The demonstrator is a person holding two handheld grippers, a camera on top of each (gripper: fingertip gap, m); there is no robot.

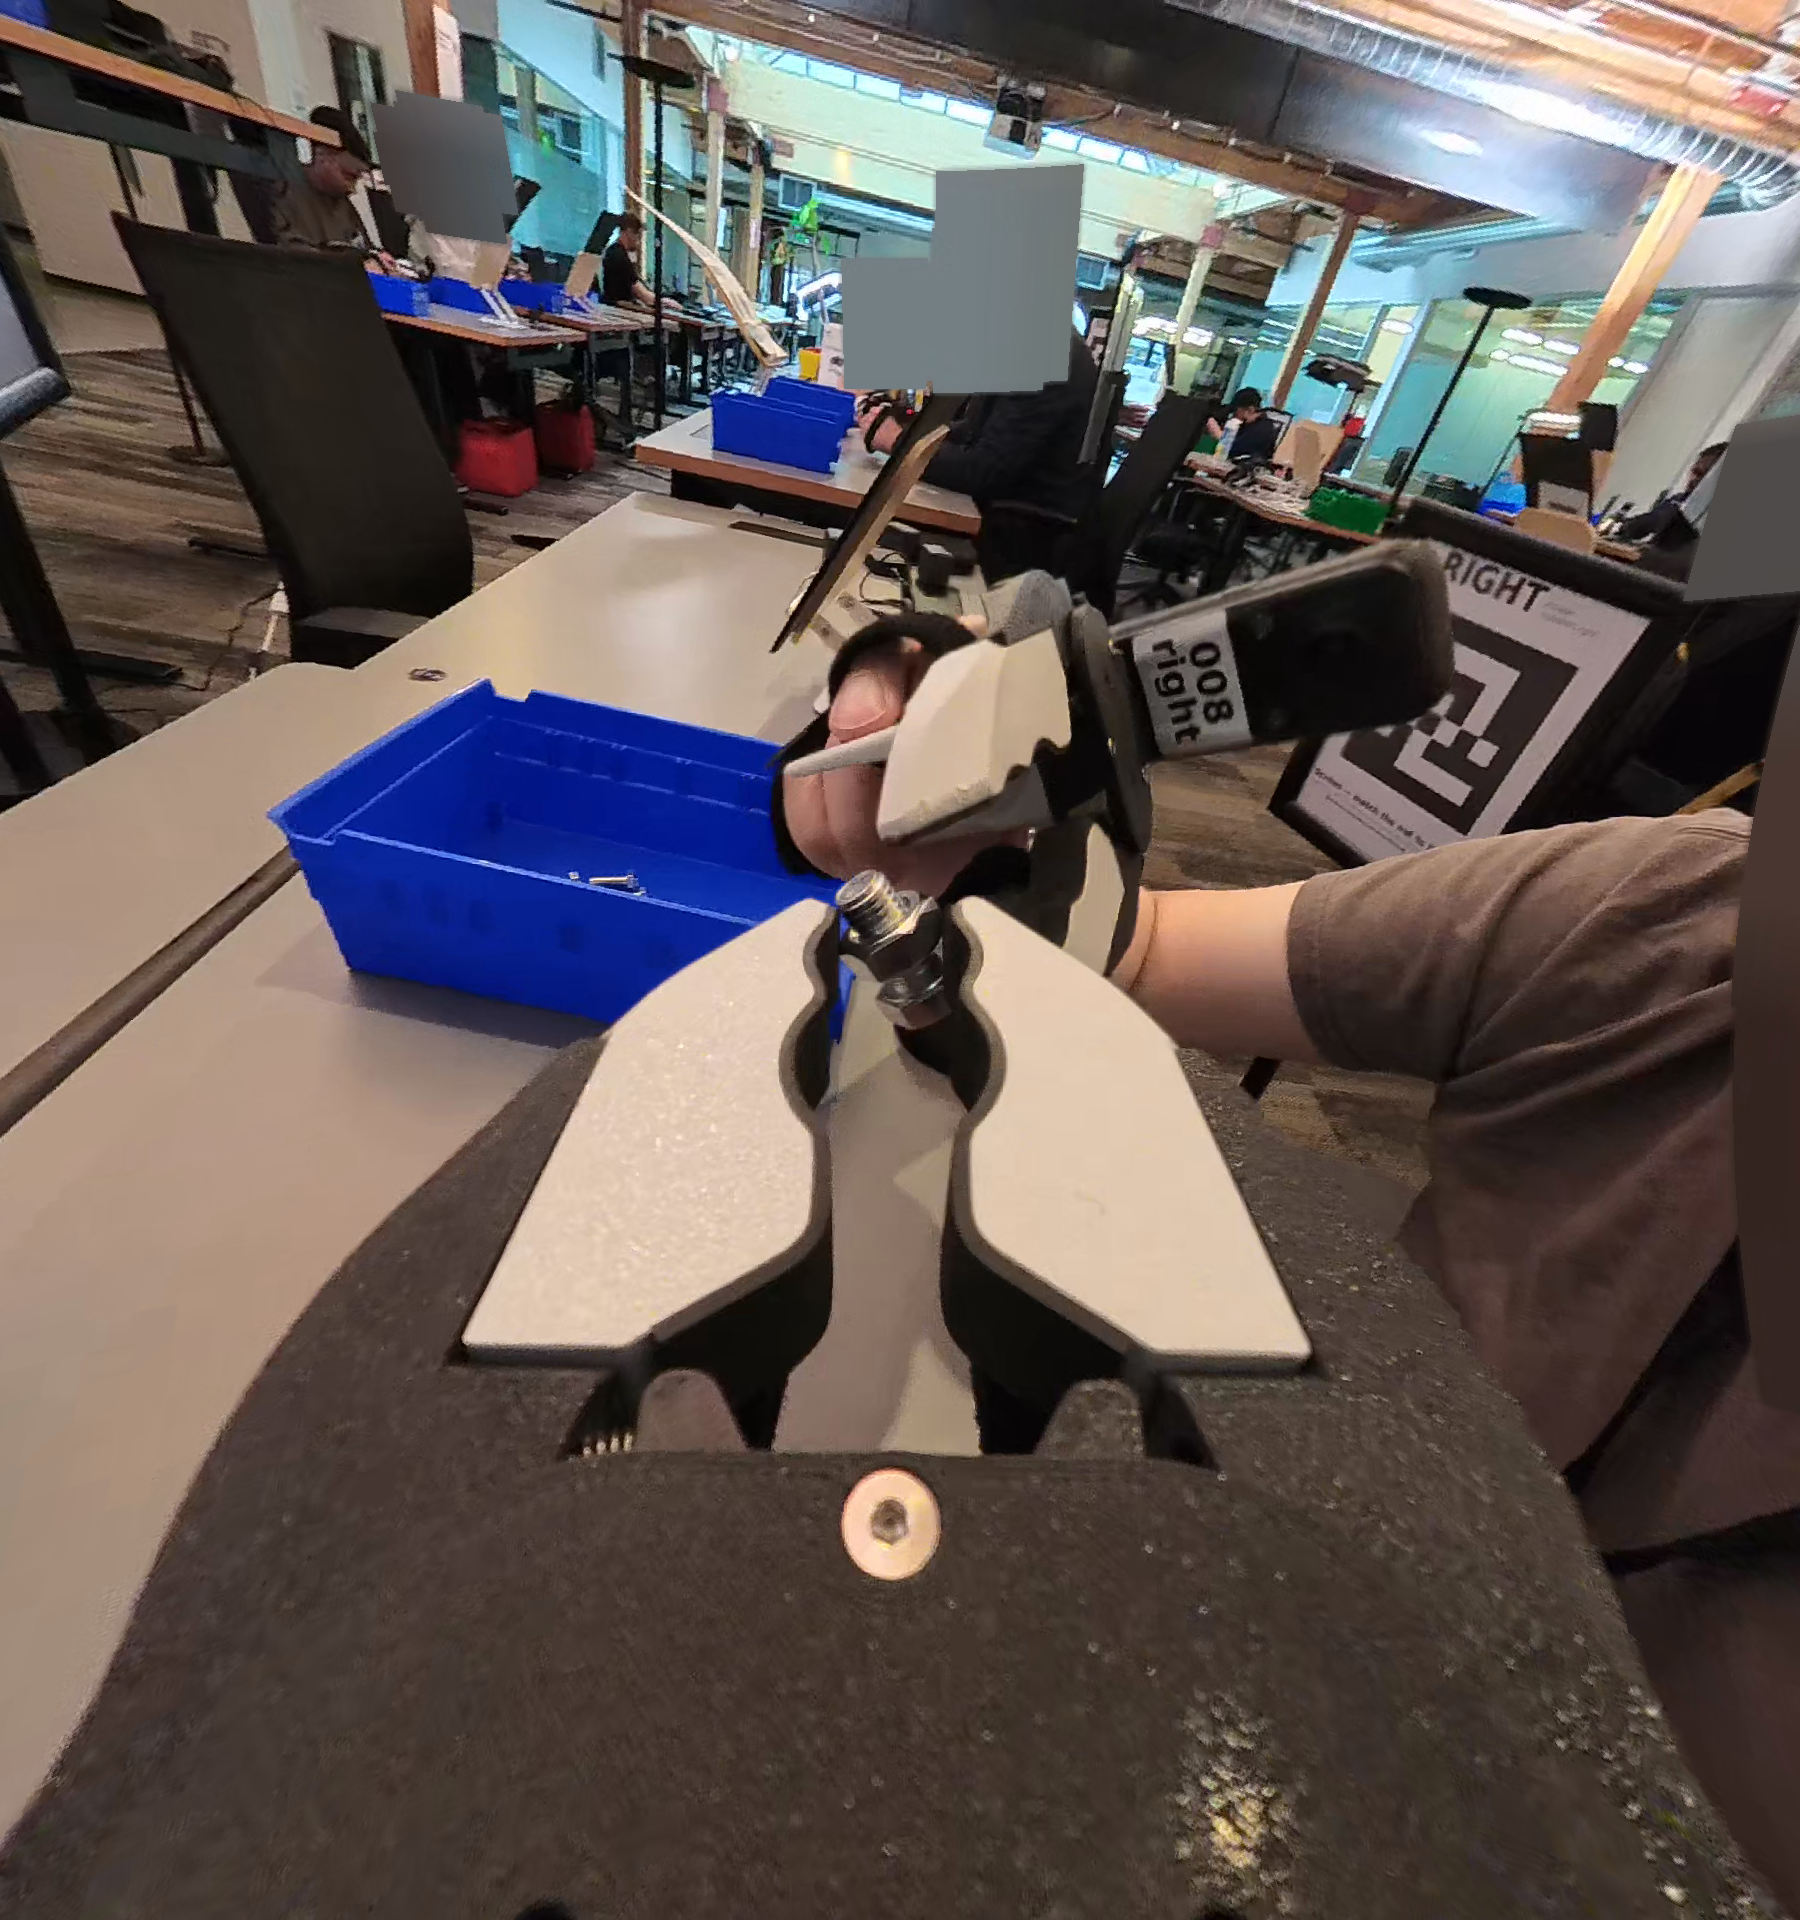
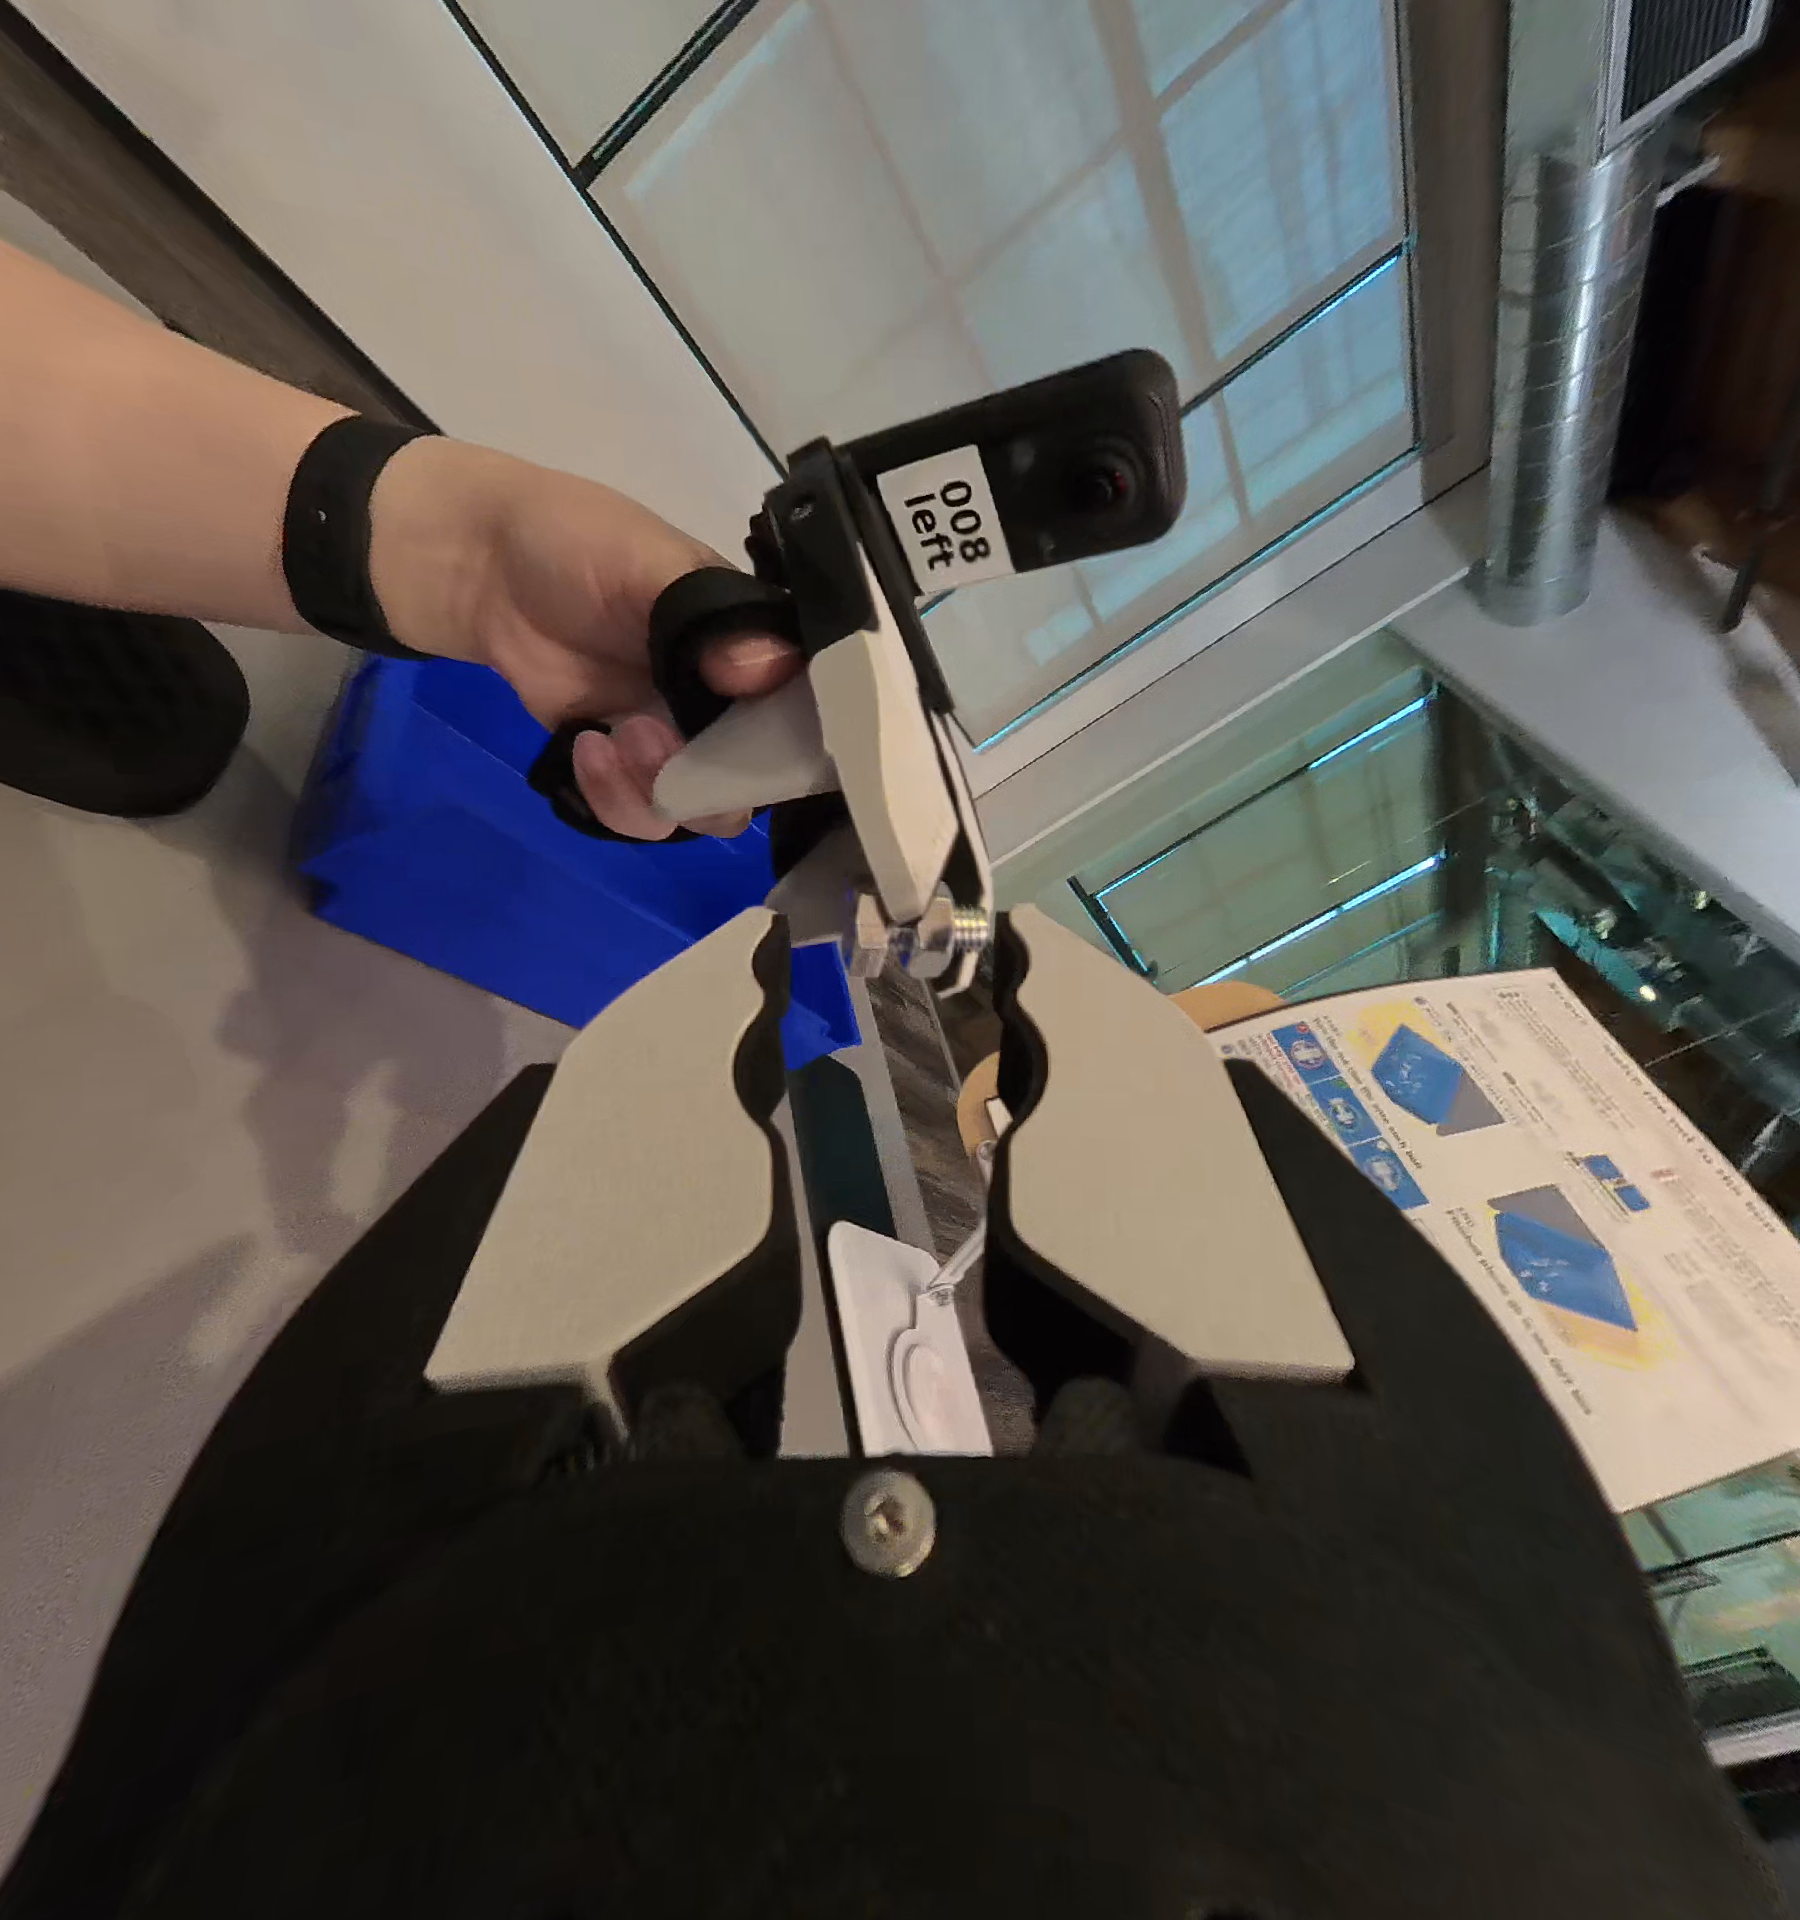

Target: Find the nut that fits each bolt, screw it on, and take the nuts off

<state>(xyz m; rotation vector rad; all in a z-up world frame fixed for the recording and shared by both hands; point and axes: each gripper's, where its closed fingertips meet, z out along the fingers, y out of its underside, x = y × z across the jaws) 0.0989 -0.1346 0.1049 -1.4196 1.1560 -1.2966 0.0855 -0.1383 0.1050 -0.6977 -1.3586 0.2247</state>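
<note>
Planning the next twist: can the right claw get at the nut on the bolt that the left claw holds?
Probably yes: the right claw is open, with the nut between its fingertips and nothing in the way. The left claw grips the bolt beside the nut.

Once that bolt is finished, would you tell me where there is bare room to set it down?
The grey table is bare on the near side of the blue bin, and again beyond the bin. Most of the bin floor is free too, apart from a few small fasteners. It is crowded only around the bolt, where both grippers meet.
</note>
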